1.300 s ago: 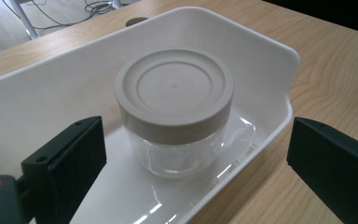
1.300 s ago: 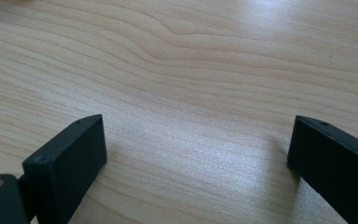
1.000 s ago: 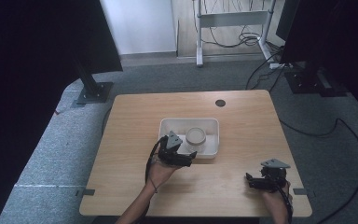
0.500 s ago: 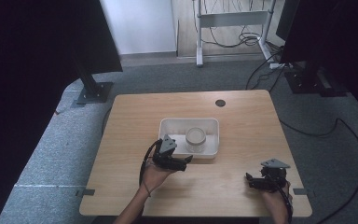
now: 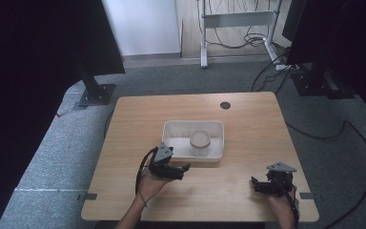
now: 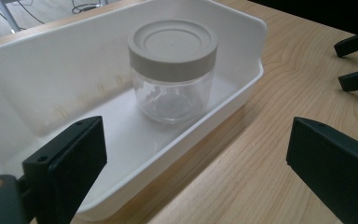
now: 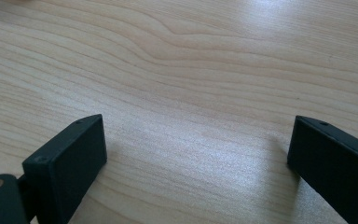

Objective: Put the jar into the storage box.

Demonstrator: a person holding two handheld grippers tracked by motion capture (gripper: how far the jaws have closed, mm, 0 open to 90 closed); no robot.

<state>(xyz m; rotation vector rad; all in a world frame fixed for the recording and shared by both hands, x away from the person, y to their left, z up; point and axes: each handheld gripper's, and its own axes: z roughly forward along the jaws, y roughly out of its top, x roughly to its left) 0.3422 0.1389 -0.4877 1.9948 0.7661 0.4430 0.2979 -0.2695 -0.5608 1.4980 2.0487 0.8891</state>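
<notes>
Grey carpet [image 5: 57, 157] surrounds a light wooden table [image 5: 248, 119] with rounded corners and a small dark grommet hole [image 5: 225, 105] near its far edge. Beyond it stand a white wall panel, a metal frame with loose cables [image 5: 248, 40], and dark stands at both sides; what those stands carry is too dark to tell. At the table's middle sits a white plastic tray [image 5: 171, 131], and inside it, toward its right half, an upright clear glass jar [image 6: 172, 70] with a grey screw lid [image 6: 172, 44]. The jar looks empty. The left gripper [image 5: 183, 169] hovers just beside the tray's near left corner, its jaws spread wide with nothing between them. The right gripper [image 5: 256, 183] sits low over bare wood near the table's near right corner, well apart from the tray, jaws likewise wide and empty.
</notes>
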